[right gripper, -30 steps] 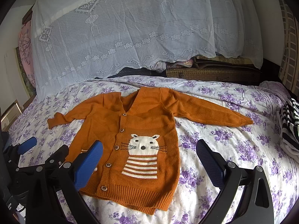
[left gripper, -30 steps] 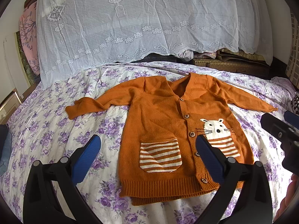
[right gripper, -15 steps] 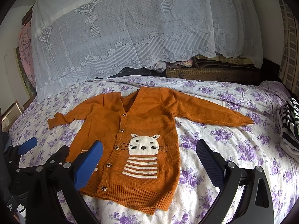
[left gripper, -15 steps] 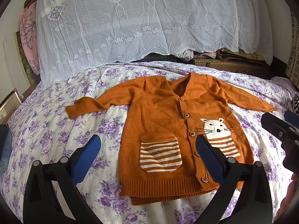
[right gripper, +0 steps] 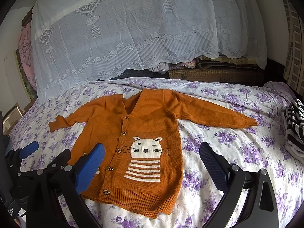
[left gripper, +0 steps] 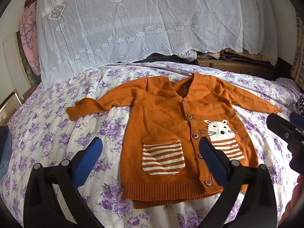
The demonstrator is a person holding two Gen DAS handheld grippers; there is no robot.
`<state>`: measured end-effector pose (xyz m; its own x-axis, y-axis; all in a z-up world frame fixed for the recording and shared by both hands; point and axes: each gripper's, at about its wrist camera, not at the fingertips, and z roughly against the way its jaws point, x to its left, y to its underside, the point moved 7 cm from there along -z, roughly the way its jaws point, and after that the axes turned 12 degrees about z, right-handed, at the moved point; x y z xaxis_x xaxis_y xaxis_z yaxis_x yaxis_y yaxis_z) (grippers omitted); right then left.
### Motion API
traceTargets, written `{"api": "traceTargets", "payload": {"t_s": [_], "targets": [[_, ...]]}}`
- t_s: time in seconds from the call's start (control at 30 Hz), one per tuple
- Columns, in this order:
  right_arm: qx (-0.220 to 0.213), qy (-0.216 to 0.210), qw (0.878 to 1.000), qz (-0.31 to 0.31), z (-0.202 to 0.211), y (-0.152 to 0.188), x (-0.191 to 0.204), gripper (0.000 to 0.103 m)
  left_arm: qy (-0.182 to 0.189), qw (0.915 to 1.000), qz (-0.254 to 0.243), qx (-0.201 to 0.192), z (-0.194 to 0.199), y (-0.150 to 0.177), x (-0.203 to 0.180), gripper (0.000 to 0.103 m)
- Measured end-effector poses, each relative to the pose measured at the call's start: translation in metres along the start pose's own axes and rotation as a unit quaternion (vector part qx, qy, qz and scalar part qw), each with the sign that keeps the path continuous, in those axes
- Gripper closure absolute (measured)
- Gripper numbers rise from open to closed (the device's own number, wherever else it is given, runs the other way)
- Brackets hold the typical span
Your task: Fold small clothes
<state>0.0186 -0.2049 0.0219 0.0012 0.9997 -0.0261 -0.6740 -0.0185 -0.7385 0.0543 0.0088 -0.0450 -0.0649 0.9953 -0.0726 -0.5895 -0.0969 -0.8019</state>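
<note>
My left tongs (left gripper: 150, 150) and right tongs (right gripper: 152, 155) hover spread above the orange cardigan (left gripper: 171, 133), flat on the bed (left gripper: 47, 133); each sleeve cuff wants pinching first, folding inward.

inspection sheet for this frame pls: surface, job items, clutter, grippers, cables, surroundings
Surface: bed sheet with purple flower print, lightly wrinkled.
Job's things: orange cardigan lying flat, buttoned, both sleeves spread out, unfolded.
Clutter: striped black-and-white garment at the bed's right edge.
Grippers: left gripper open, holding nothing, above the hem; right gripper open, holding nothing.
Cables: nothing seen.
Surroundings: white lace cloth draped behind the bed; woven case under it.
</note>
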Motion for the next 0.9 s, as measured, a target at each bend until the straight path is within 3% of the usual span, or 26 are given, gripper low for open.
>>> {"api": "traceTargets", "payload": {"t_s": [0.9], "targets": [[0.000, -0.001, 1.000, -0.002, 0.0004, -0.0009, 0.0031, 0.003, -0.001, 1.0000, 0.000, 0.002, -0.0004, -0.0002, -0.0004, 0.004]]}}
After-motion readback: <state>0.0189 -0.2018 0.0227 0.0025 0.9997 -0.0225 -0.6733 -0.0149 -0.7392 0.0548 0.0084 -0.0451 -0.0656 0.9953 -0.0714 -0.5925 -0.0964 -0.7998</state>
